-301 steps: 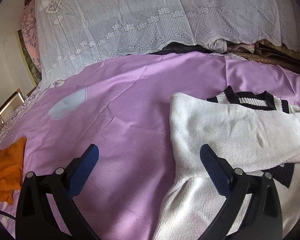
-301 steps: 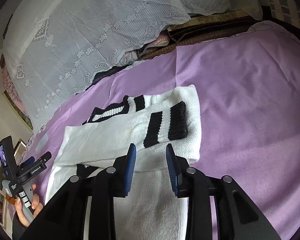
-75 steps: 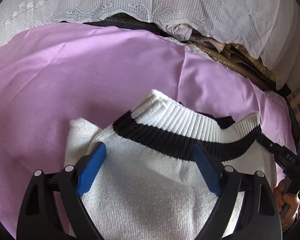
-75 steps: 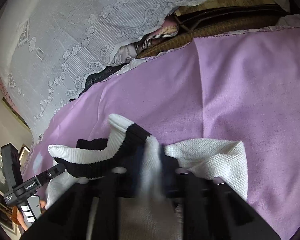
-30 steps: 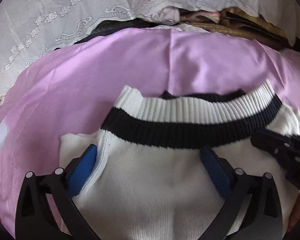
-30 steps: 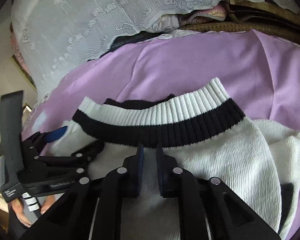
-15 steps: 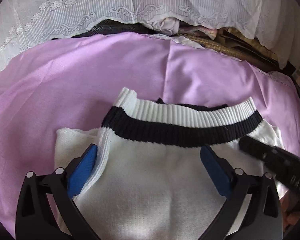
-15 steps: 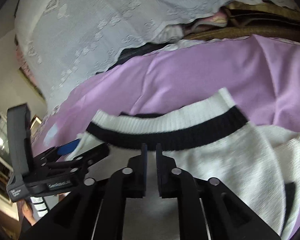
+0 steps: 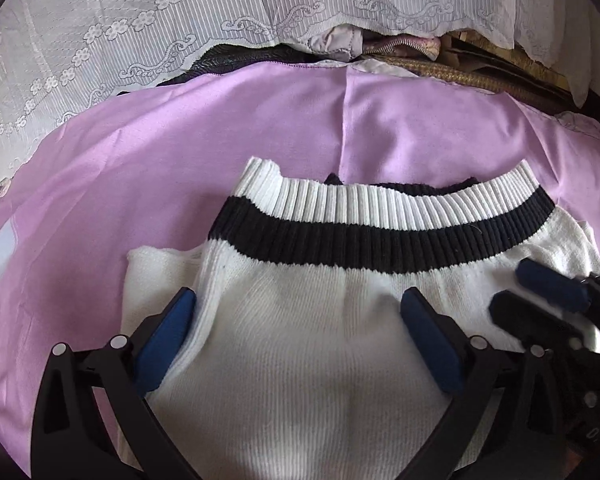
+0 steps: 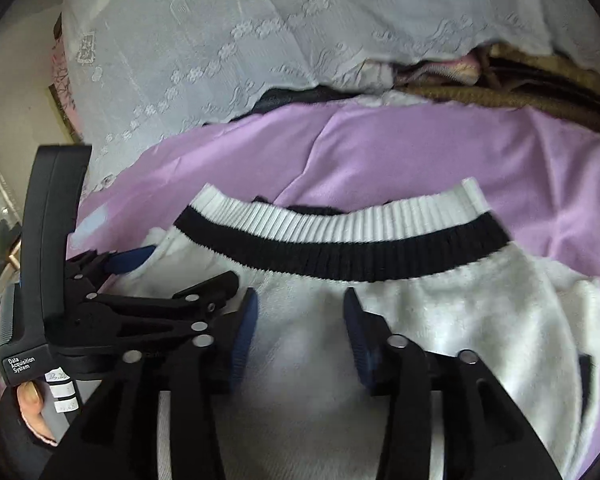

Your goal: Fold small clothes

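Soft, light white knit sweater with black-striped ribbed hem (image 9: 300, 320) drapes limply; grip hem corners. Left tongs (image 9: 300, 336) wide open, empty; right tongs (image 10: 296, 324) opening, pads clear of the knit.

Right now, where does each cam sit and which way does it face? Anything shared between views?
Left wrist: rides the left gripper, angled down along its open fingers at the folded white sweater on the purple sheet; the right gripper's tips intrude at the right edge.
Right wrist: rides the right gripper, jaws opening, nothing pinched, facing the same sweater; the left gripper and a hand show at left.
Shared: sweater, its black-and-white ribbed band, sheet, lace cover.
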A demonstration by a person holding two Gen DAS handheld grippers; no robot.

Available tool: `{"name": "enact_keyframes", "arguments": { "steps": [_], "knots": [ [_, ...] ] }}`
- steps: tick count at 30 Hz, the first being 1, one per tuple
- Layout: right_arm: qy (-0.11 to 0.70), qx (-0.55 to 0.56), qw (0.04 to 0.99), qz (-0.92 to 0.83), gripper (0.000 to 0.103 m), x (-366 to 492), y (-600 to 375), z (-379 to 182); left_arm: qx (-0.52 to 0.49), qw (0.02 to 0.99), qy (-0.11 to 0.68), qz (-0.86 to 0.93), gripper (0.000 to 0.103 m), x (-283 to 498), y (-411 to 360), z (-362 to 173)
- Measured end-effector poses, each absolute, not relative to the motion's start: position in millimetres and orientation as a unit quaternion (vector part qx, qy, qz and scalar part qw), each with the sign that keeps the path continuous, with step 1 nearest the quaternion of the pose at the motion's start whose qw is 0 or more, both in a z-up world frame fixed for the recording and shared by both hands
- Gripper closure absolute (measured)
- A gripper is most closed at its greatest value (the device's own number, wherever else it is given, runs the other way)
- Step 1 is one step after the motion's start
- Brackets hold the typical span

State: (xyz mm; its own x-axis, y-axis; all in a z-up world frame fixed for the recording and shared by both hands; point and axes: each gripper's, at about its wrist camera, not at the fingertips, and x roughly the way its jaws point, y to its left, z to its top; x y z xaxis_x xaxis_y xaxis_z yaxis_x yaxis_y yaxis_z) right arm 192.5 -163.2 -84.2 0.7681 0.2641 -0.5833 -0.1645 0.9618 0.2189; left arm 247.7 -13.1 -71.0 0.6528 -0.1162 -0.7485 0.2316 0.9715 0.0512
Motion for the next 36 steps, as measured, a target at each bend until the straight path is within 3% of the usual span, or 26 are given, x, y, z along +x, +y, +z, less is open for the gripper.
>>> {"name": "enact_keyframes", "arguments": {
  "steps": [4,23,28,31,36],
  "knots": [
    [0.288,0.064,0.952,0.086,0.045,167.7,-161.6,-74.0,0.083,0.913,0.388,-0.092,0.004,233.2,-11.2,-66.8],
    [0.331,0.046,0.941,0.052,0.03,116.7,-160.9,-93.1,0.059,0.914,0.391,-0.089,0.004,179.0,16.5,-69.8],
    [0.338,0.006,0.94,0.039,0.023,99.9,-150.6,-94.9,0.061,0.919,0.38,-0.088,0.004,157.1,22.7,-66.5],
    [0.35,-0.005,0.936,0.046,0.004,92.0,-147.1,-97.5,0.06,0.915,0.389,-0.093,0.004,147.5,26.7,-68.7],
    [0.375,-0.005,0.926,0.05,0.003,81.5,-145.4,-105.1,0.09,0.904,0.409,-0.086,0.004,130.9,23.4,-79.1]
  ]
}}
